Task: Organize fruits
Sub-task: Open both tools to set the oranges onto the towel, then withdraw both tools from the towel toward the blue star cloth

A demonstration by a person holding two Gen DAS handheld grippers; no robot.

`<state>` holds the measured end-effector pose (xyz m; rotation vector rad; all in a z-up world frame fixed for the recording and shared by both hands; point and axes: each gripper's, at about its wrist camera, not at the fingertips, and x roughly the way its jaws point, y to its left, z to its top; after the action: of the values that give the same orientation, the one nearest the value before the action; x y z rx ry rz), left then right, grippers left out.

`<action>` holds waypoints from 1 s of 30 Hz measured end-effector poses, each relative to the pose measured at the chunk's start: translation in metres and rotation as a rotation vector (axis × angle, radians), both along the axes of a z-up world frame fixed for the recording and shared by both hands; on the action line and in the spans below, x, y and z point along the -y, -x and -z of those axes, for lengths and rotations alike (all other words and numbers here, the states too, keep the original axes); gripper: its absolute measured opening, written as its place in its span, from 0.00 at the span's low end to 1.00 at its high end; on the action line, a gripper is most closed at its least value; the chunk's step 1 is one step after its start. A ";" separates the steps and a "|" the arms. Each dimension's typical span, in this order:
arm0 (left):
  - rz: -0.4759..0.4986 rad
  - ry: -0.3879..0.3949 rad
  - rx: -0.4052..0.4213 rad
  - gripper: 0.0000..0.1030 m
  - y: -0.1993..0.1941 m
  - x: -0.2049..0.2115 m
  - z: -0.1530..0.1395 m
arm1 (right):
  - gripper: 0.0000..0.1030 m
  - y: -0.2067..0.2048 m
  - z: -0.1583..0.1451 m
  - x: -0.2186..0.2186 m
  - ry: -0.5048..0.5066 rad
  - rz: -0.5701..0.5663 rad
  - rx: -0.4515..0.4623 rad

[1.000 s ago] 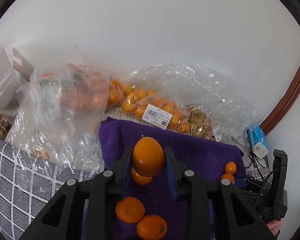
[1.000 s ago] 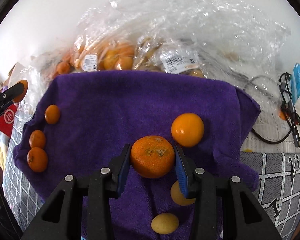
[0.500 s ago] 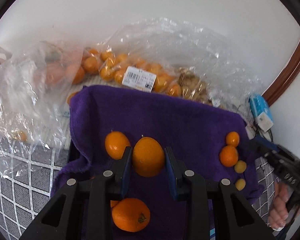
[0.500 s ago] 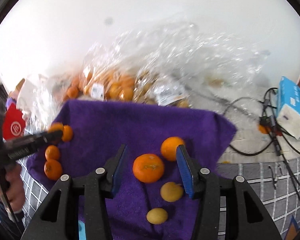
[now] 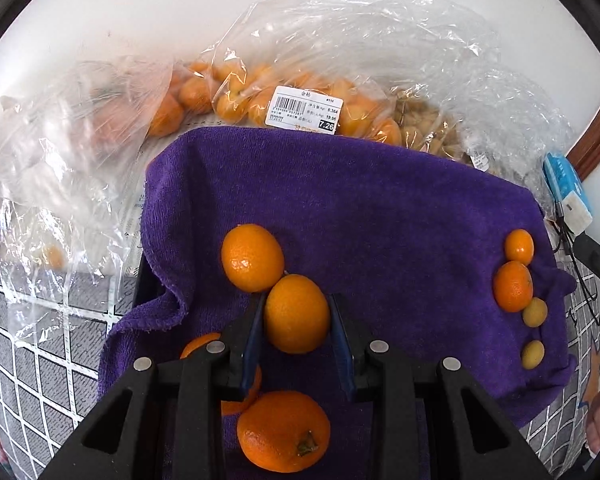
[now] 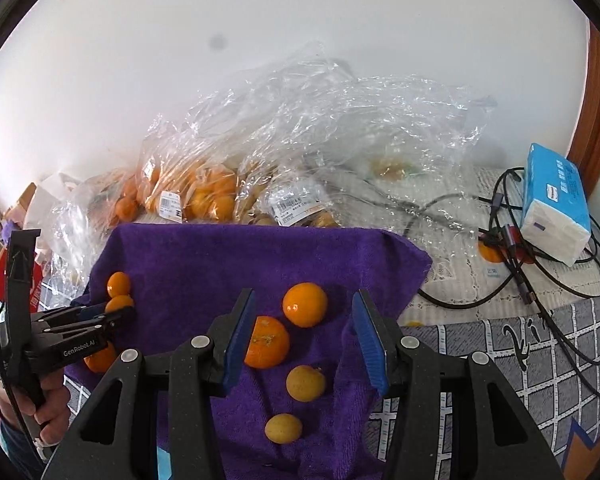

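Observation:
A purple towel (image 5: pixel 360 208) holds the fruit. My left gripper (image 5: pixel 296 320) is shut on a smooth orange (image 5: pixel 297 312), low over the towel and touching another orange (image 5: pixel 252 258) at its left. A stemmed orange (image 5: pixel 283 432) lies below the jaws. In the right wrist view my right gripper (image 6: pixel 304 338) is open and empty, raised above a rough orange (image 6: pixel 268 342), a smooth orange (image 6: pixel 305 305) and two small yellow fruits (image 6: pixel 305 383). The left gripper shows there at the left (image 6: pixel 112 318).
Clear plastic bags of oranges (image 5: pixel 300 96) lie behind the towel against the white wall. A blue tissue pack (image 6: pixel 556 208) and black cables (image 6: pixel 520 280) lie at the right. A checked grey cloth (image 5: pixel 32 344) covers the table.
My right gripper has let go of the rough orange, opened wider and pulled up and back. My left gripper has carried its orange down onto the towel beside another orange.

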<state>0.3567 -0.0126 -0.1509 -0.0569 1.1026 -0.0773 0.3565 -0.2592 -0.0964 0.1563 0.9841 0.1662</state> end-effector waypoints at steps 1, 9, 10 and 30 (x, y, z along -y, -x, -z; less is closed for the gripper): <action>-0.001 -0.001 -0.006 0.30 -0.001 0.000 -0.001 | 0.48 0.000 0.000 0.000 0.003 0.002 -0.001; -0.017 0.065 0.043 0.42 0.004 -0.014 -0.028 | 0.48 0.004 -0.011 -0.011 0.057 0.020 0.026; -0.020 0.074 0.052 0.42 0.004 -0.014 -0.032 | 0.48 0.005 -0.014 -0.013 0.066 0.023 0.033; 0.001 0.097 0.340 0.45 0.091 -0.032 -0.137 | 0.32 0.114 -0.026 -0.065 0.106 0.002 0.049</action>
<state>0.2658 0.0194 -0.0139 -0.1257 0.7586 -0.1358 0.2429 -0.1942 -0.0707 0.0556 0.9420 0.1155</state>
